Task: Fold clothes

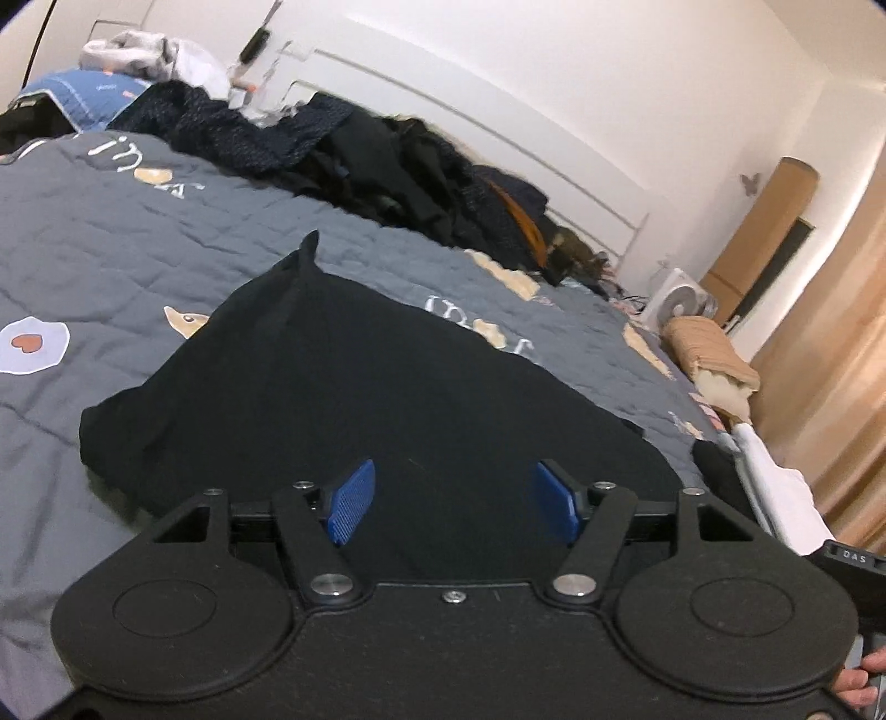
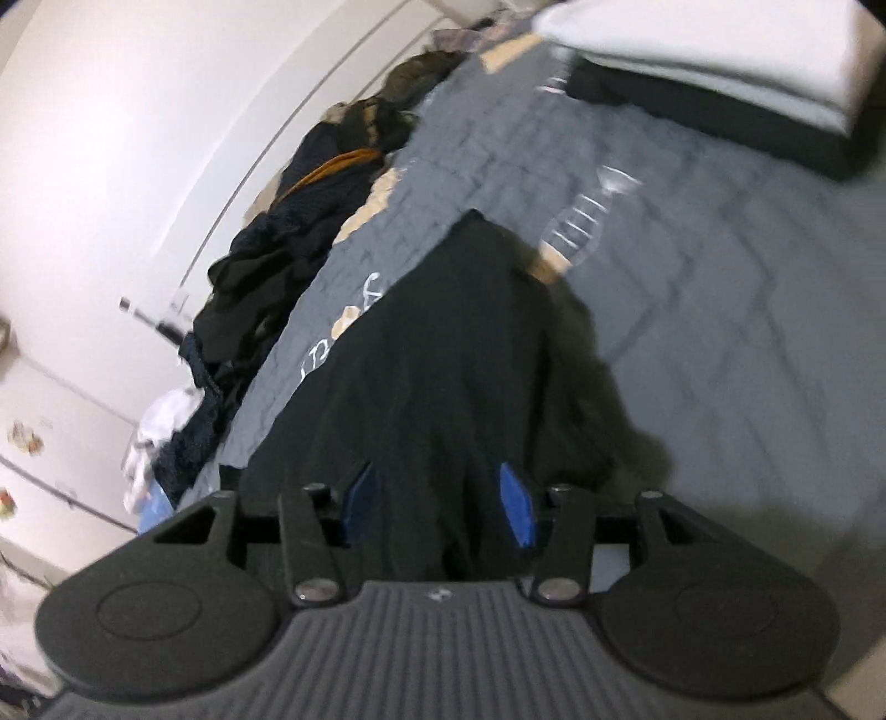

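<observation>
On the grey quilted bed cover (image 1: pixel 138 232), near its front edge, the black folded garment (image 1: pixel 343 376) lies released; the left gripper (image 1: pixel 454 498) and the right gripper (image 2: pixel 437 504) stand unclenched, probably to let the fold settle.

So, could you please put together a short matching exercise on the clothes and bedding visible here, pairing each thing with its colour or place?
Things:
1. black garment
2. quilt
3. pile of dark clothes
4. white folded item

Descriptions:
A. grey, with a heart patch
B. heaped along the wall side of the bed
C. spread flat just ahead of both claws
D. on top of a dark folded item

Pairs: 1-C, 2-A, 3-B, 4-D
</observation>
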